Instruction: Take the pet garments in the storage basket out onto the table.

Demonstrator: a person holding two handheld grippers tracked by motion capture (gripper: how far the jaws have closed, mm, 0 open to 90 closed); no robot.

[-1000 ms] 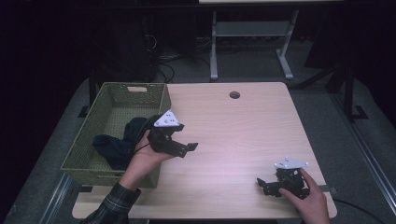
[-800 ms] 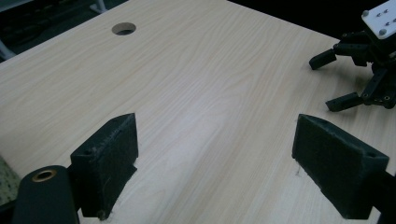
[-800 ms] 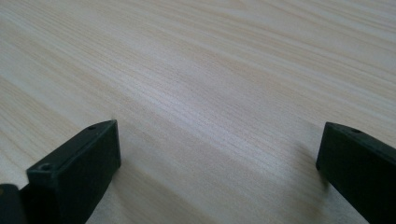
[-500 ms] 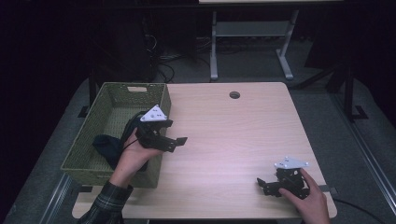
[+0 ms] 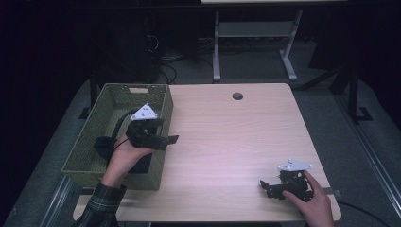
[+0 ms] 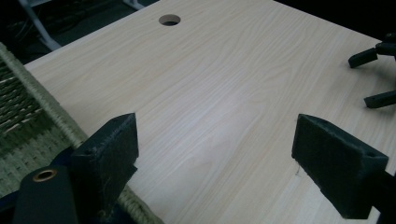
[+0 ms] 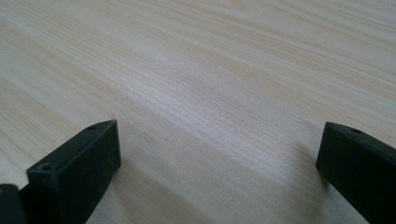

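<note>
A green woven basket (image 5: 113,176) stands on the left side of the wooden table (image 5: 227,137). Dark cloth (image 5: 101,144) lies inside it, partly hidden by the person's left hand. My left gripper (image 5: 169,141) hovers over the basket's right rim, open, with its jaws pointing right across the table. In the left gripper view the left gripper (image 6: 215,135) holds nothing, and the basket rim (image 6: 49,114) runs under its left jaw. My right gripper (image 5: 265,187) rests near the table's front right corner, open and pointing left. Low over bare wood, the right gripper (image 7: 219,140) has nothing between its jaws.
A round cable hole (image 5: 237,96) sits near the table's far edge. Beyond the table stands a metal frame (image 5: 250,42) on the dark floor. The other gripper's jaw tips (image 6: 373,56) lie at the far right of the left gripper view.
My left gripper has moved left, from above the table to over the basket's right rim. The right gripper has stayed in place.
</note>
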